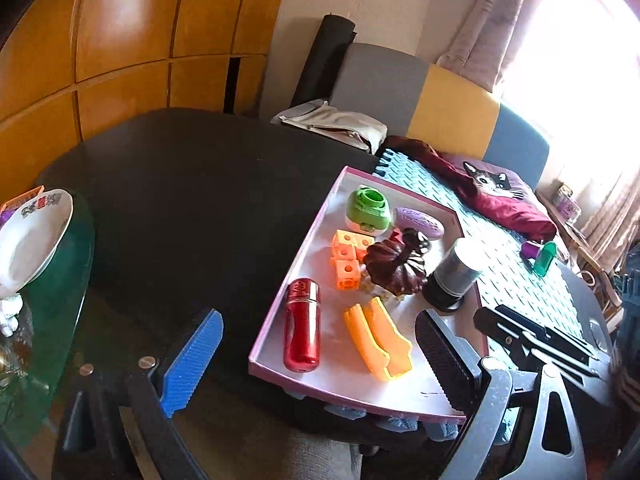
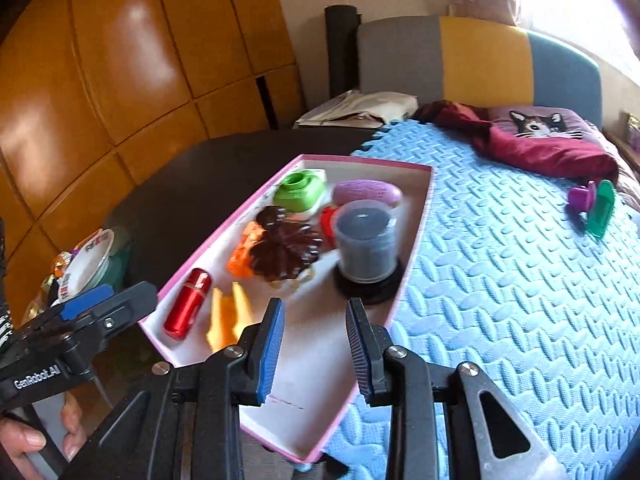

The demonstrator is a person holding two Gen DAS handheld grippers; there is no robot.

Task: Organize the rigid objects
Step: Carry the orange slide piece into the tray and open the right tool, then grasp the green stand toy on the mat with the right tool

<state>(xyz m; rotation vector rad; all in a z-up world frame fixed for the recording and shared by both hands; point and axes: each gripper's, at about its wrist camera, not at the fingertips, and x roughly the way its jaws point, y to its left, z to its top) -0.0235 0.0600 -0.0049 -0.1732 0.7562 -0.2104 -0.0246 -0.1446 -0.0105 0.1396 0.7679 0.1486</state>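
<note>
A pink-rimmed tray [image 1: 276, 300] [image 2: 224, 236] lies half on the black table, half on the blue foam mat. It holds a red cylinder [image 1: 302, 334] [image 2: 188, 308], orange curved pieces [image 1: 378, 342] [image 2: 226, 320], orange cubes [image 1: 346, 258], a dark brown pumpkin shape [image 1: 396, 266] [image 2: 282, 252], a green round toy [image 1: 368, 208] [image 2: 300, 190], a purple oval [image 1: 418, 222] [image 2: 366, 194] and a clear cup with dark contents [image 1: 454, 276] [image 2: 366, 246]. My left gripper [image 1: 320, 320] stands wide open over the tray's near end. My right gripper [image 2: 315, 308] hovers above the tray before the cup, jaws apart, nothing between them.
A purple and green toy [image 2: 592, 204] [image 1: 540, 254] lies on the foam mat [image 2: 500, 300] near a maroon cat cushion [image 2: 536, 136]. A white plate [image 1: 32, 236] sits on a glass top at the left. Wooden cabinets stand behind the black table [image 1: 180, 208].
</note>
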